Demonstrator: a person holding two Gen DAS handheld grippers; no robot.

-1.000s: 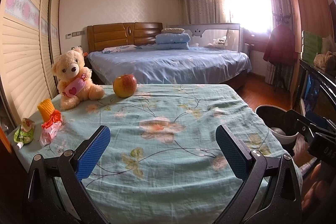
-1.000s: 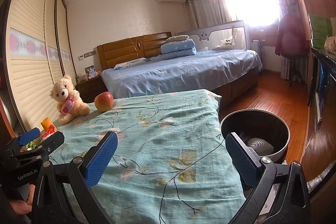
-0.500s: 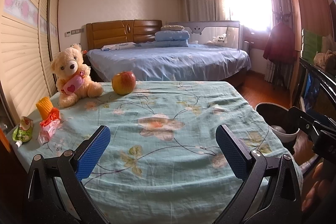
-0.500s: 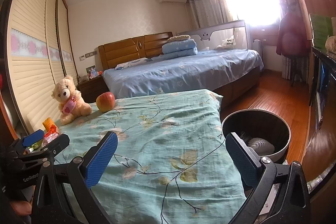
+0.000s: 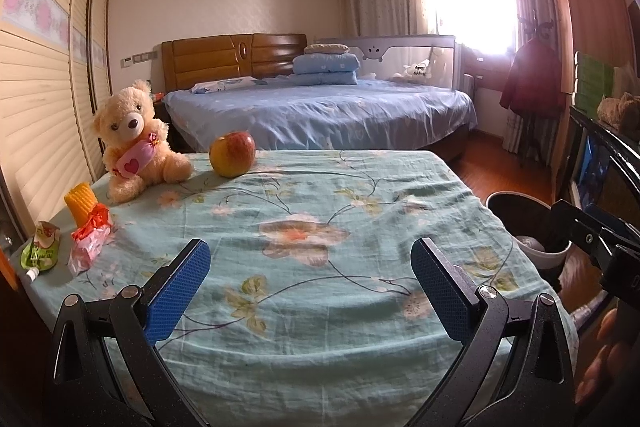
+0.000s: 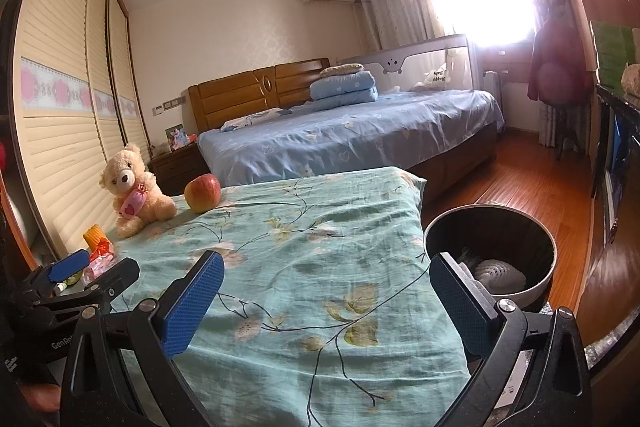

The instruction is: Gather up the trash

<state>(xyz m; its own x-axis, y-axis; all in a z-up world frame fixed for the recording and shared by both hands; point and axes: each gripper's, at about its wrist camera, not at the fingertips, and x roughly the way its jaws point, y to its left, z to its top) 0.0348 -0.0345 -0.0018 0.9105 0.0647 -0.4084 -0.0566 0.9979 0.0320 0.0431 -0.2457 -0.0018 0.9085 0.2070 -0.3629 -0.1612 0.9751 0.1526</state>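
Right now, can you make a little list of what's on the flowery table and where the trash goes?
surface: table under a teal flowery cloth
trash: green pouch, red-and-pink wrapper, both at the left edge
other things: teddy bear, apple, yellow ridged item
bin: round dark bin on the floor at the table's right, something white inside
left gripper: open, empty
right gripper: open, empty

Desk (image 5: 320,307), left edge, front to back: pouch (image 5: 40,251), wrapper (image 5: 90,243), corn piece (image 5: 80,203), teddy bear (image 5: 134,143); apple (image 5: 233,153) just right of the bear. Bin (image 6: 490,259) on the floor off the desk's right side, crumpled item (image 6: 498,273) inside. Bed (image 5: 320,115) behind the desk.
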